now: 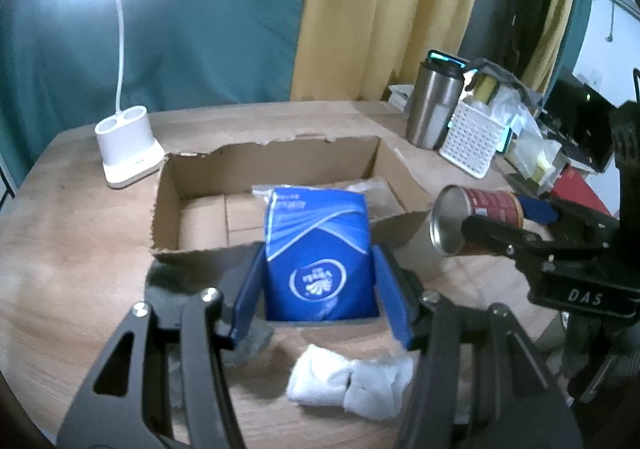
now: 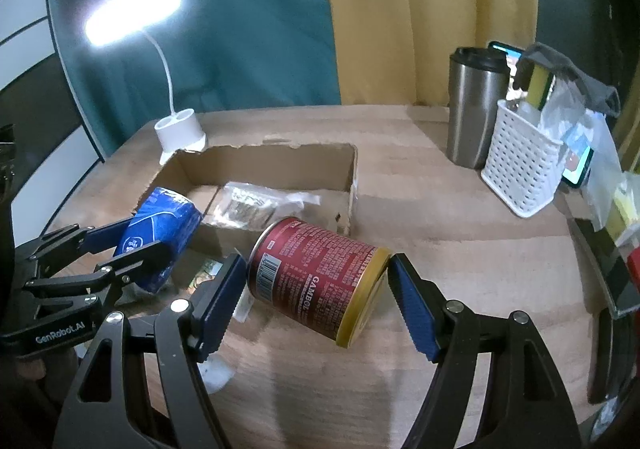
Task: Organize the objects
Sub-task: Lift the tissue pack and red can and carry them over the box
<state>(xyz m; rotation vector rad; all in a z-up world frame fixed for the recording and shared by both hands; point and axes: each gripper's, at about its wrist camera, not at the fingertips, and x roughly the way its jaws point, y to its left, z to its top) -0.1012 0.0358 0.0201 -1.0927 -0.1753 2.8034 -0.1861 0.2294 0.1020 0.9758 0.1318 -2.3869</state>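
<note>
The left claw (image 1: 318, 289) clamped a blue tissue pack (image 1: 320, 253) over the cardboard box (image 1: 168, 185); the right claw (image 2: 316, 305) clamped a red can (image 2: 316, 273) beside the box.

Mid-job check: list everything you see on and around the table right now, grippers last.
tissue pack: 1, blue, held over the box's near edge
can: 1, red with gold rim, held on its side right of the box
cardboard box: 1, brown, table centre
clear bag: 1, in the box
white cloth: 1, near table edge
desk lamp: 1, white, lit, left of the box
tumbler: 1, steel, back right
basket: 1, white, beside the tumbler
left gripper: clamps the tissue pack
right gripper: clamps the can
</note>
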